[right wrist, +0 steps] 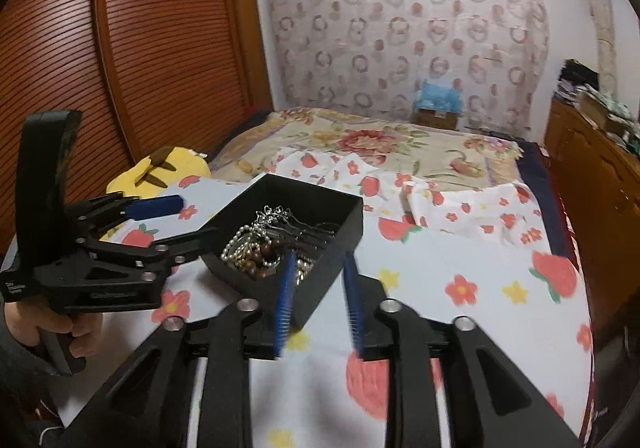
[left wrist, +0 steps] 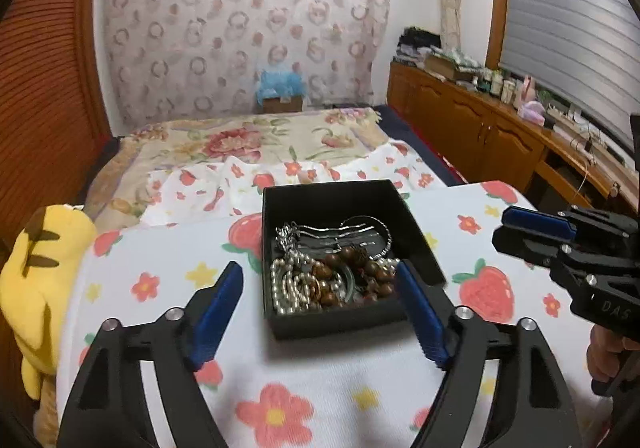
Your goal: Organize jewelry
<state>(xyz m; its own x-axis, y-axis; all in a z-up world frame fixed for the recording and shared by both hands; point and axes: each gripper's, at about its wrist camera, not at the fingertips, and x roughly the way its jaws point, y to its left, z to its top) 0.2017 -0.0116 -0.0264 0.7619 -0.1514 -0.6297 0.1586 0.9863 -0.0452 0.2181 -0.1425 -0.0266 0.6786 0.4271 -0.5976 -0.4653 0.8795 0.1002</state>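
A black open box (left wrist: pixel 332 192) (right wrist: pixel 296 188) stands on a strawberry-print cloth (left wrist: pixel 320 388). It holds a tangle of jewelry: pearl strands (left wrist: pixel 286 288), brown wooden beads (left wrist: pixel 360 268) and silver chains (left wrist: pixel 340 234). My left gripper (left wrist: pixel 319 268) is open, with its blue pads spread wider than the box's near part and touching nothing. From the right wrist view, this left gripper (right wrist: pixel 180 224) reaches the box's left corner. My right gripper (right wrist: pixel 320 255) is open and empty, and its fingers overlap the box's near right corner. In the left wrist view the right gripper (left wrist: pixel 504 234) hangs apart from the box, to its right.
A yellow plush toy (left wrist: pixel 36 268) (right wrist: pixel 160 168) lies at the cloth's left edge. Behind the box is a bed with a floral blanket (left wrist: pixel 240 140). A wooden cabinet (left wrist: pixel 480 128) with clutter runs along the right, and a slatted wardrobe (right wrist: pixel 120 48) along the left. A hand (right wrist: pixel 48 328) holds the left gripper.
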